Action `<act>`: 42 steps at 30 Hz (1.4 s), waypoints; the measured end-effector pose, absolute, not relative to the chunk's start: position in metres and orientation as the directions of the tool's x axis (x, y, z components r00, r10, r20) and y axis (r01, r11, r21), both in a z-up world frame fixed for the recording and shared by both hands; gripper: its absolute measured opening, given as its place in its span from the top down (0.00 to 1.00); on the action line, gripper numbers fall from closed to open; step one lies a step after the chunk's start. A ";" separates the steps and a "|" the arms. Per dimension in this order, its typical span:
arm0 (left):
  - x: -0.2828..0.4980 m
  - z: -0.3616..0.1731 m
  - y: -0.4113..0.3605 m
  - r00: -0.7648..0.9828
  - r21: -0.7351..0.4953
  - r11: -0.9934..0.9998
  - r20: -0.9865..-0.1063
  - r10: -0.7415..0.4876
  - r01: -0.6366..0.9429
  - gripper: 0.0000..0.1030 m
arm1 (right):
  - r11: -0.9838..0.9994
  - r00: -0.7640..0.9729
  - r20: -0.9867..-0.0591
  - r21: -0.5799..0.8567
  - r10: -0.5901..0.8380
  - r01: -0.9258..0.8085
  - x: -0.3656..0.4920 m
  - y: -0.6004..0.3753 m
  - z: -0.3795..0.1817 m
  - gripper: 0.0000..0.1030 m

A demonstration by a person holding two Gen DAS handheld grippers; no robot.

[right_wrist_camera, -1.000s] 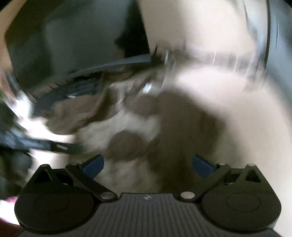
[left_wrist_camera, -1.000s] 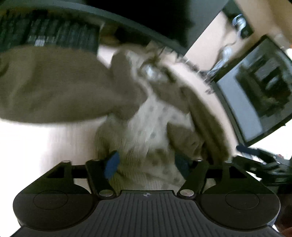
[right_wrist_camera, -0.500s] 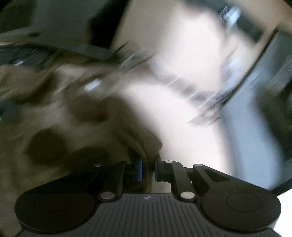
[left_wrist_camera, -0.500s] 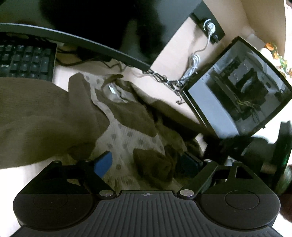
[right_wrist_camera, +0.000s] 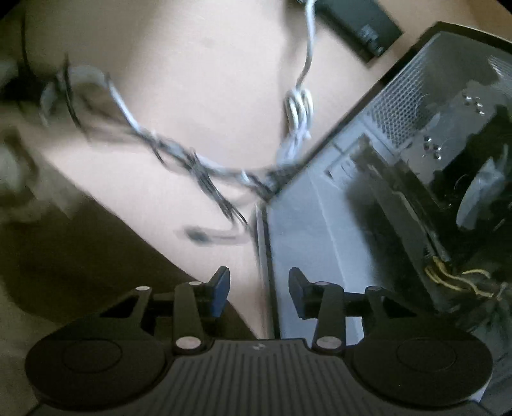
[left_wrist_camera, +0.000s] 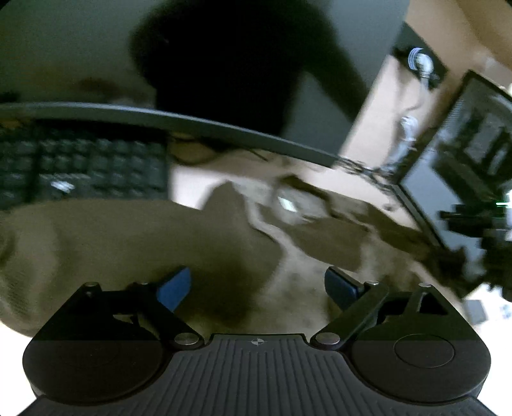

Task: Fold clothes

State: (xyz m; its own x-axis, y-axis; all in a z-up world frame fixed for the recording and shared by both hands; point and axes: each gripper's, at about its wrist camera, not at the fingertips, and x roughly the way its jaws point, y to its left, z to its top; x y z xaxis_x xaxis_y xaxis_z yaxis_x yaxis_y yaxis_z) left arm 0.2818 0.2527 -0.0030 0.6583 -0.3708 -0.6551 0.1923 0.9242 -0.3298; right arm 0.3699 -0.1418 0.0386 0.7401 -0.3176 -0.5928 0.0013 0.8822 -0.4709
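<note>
A brown and cream knitted sweater [left_wrist_camera: 134,243] lies spread on the light desk in the left wrist view, its collar with a white label [left_wrist_camera: 288,204] near the middle. My left gripper [left_wrist_camera: 257,288] is open, low over the sweater, holding nothing. In the right wrist view my right gripper [right_wrist_camera: 259,296] is open and empty, over bare desk, with a dark brown part of the sweater [right_wrist_camera: 76,256] beside its left finger. The right gripper also shows blurred at the right edge of the left wrist view [left_wrist_camera: 473,224].
A black keyboard [left_wrist_camera: 80,166] and a monitor's dark lower edge [left_wrist_camera: 192,121] lie beyond the sweater. An open computer case [right_wrist_camera: 400,192] stands at the right. A tangle of white and black cables [right_wrist_camera: 198,160] runs across the desk to a black adapter [right_wrist_camera: 358,25].
My right gripper was shut on the sweater's edge half a second ago; now it is open and has swung right toward the computer case. My left gripper stayed open and shifted over the sweater.
</note>
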 end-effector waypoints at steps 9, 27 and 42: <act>0.265 0.001 0.288 0.662 -0.290 0.944 -0.678 -0.320 0.158 0.08 | 0.970 0.633 -0.767 -0.056 0.109 -0.235 0.322 -0.098 0.010 0.62; 0.253 -0.007 0.307 0.625 -0.311 0.907 -0.658 -0.420 0.283 0.08 | 0.959 0.705 -0.686 -0.038 0.181 -0.282 0.270 -0.017 0.040 0.69; 0.234 -0.018 0.397 0.724 -0.256 0.918 -0.689 0.045 -0.301 0.16 | 0.941 0.639 -0.739 -0.019 0.214 -0.337 0.278 -0.024 0.000 0.52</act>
